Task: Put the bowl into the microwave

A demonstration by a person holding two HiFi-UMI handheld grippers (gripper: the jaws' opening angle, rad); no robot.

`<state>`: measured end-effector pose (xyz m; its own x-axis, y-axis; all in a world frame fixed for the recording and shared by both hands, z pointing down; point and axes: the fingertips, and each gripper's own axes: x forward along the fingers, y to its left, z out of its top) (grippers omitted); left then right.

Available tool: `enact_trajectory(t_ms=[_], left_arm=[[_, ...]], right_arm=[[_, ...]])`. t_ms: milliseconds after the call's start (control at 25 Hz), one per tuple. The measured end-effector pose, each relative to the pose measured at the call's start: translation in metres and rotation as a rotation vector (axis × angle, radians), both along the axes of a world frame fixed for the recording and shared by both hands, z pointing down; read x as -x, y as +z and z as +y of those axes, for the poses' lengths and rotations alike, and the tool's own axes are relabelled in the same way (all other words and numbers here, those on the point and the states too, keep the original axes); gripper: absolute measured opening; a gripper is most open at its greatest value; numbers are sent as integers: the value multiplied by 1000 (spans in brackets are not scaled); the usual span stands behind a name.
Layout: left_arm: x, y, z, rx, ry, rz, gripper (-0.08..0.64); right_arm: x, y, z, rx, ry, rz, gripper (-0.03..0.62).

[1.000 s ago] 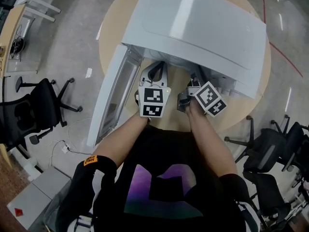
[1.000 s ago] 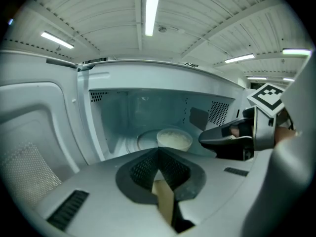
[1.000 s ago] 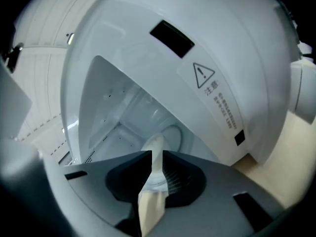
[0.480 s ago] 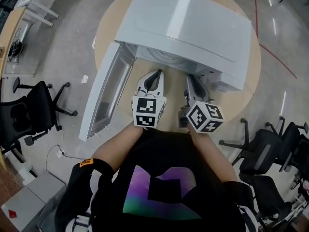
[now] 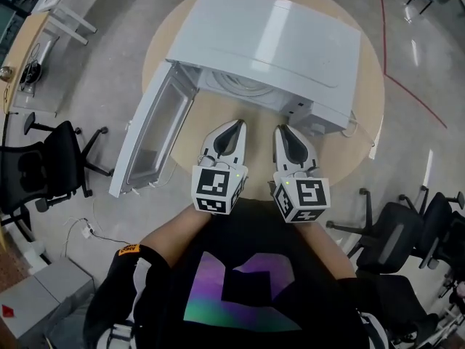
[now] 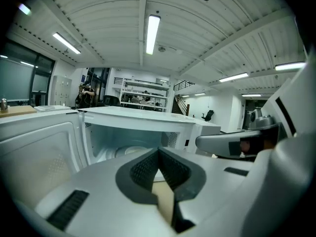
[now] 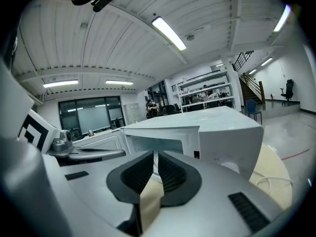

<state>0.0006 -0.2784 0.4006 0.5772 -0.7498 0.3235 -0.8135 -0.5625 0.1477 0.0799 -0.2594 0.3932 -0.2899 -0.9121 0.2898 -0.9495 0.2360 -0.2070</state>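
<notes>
A white microwave (image 5: 276, 35) stands on a round wooden table (image 5: 251, 115), its door (image 5: 149, 140) swung open to the left. Inside the cavity a white round shape (image 6: 129, 152) rests on the floor; whether it is the bowl or the turntable I cannot tell. It also shows in the head view as the white round shape (image 5: 240, 86). My left gripper (image 5: 236, 124) and right gripper (image 5: 282, 129) hover side by side just in front of the opening, outside the cavity. Both are shut on nothing, as the left gripper (image 6: 158, 152) and right gripper (image 7: 156, 155) views show.
The open door sticks out past the table's left edge. A white cable (image 5: 356, 126) lies at the microwave's right corner. Black office chairs stand on the floor at left (image 5: 43, 169) and right (image 5: 396, 231). A desk (image 5: 22, 42) is at far left.
Both grippers have pulled back out of the microwave opening toward the person and now sit side by side over the table's near part.
</notes>
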Motion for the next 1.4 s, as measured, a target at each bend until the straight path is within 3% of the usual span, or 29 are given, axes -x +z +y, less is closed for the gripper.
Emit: enact_trajectory(t_ms=[280, 920, 1160, 1400], left_arm=[[-9, -19, 37, -36, -44, -2, 46], [-6, 1, 118, 6, -195, -76, 46], [-5, -13, 129, -36, -204, -74, 46], [5, -28, 139, -77, -185, -62, 46]], right_arm=[[-10, -11, 29, -42, -66, 32, 24], [-5, 4, 85, -47, -229, 3, 18], [1, -3, 98, -63, -256, 15, 18], [8, -21, 110, -98, -223, 35, 18]])
